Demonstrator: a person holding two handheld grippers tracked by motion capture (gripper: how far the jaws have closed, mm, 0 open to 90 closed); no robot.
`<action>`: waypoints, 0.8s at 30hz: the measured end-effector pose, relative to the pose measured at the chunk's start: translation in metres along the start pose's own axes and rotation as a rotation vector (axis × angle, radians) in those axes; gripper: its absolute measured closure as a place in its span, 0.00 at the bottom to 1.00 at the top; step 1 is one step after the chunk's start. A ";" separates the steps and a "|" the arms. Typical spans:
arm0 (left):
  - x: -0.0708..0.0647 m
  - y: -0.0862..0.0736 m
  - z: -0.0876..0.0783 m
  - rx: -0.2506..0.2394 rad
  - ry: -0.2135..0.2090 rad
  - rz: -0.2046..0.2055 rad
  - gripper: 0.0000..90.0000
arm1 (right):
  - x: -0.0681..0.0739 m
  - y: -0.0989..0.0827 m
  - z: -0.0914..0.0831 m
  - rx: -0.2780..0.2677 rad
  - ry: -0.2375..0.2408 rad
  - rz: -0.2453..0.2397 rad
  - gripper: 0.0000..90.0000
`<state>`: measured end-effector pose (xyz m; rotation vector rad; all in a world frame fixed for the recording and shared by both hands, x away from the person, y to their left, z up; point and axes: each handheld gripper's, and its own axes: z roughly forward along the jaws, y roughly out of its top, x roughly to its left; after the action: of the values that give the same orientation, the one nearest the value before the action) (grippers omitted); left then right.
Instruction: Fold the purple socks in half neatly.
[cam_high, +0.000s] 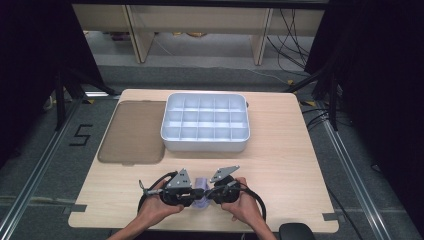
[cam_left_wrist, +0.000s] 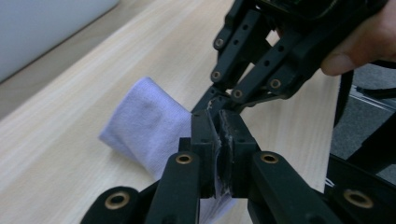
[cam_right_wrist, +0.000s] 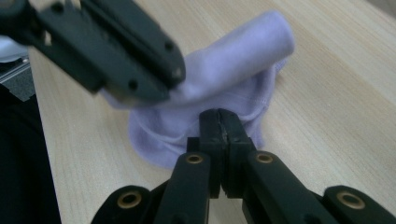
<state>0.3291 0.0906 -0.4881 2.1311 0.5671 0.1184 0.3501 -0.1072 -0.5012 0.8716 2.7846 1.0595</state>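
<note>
I am holding a pale lilac cloth (cam_high: 200, 192) between my two tools at the near edge of the worktop (cam_high: 280, 165), just in front of me. My left hand-held gripper (cam_high: 194, 192) is clamping its jaws tight on one edge of the cloth; in the left gripper view the fabric (cam_left_wrist: 149, 123) is running into the pinched jaws (cam_left_wrist: 219, 140) and hanging out a little below them. My right hand-held gripper (cam_high: 210, 192) is also clenched, its jaws (cam_right_wrist: 219, 128) pressing together on a hemmed fold of the same cloth (cam_right_wrist: 224, 79) (the seam is showing just to the right of the jaw tips). The two tools are meeting nose to nose over the fabric, the left one coming in from the left and the right one from the right, with my hands (cam_high: 157, 207) gripping their bodies. The cloth is bunching up between them, one part rising in a soft roll while the rest is lying on the wood. Farther away, near the middle of the worktop, a white divided tray (cam_high: 205, 122) is sitting, and a flat brownish lid (cam_high: 134, 131) is lying just beside it on its left
</note>
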 end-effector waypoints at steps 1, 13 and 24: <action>-0.001 -0.001 0.002 -0.003 -0.009 0.000 0.94 | 0.000 -0.001 0.001 -0.014 0.007 -0.003 0.99; -0.005 -0.009 0.026 0.040 -0.032 0.008 0.93 | -0.026 -0.002 -0.042 -0.136 -0.063 0.025 0.98; -0.001 -0.005 0.014 -0.017 -0.089 -0.070 0.81 | -0.013 0.013 -0.011 -0.005 -0.049 -0.013 0.98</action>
<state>0.3303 0.0824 -0.5002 2.0861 0.5852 -0.0098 0.3648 -0.1125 -0.4862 0.8661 2.7432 1.0286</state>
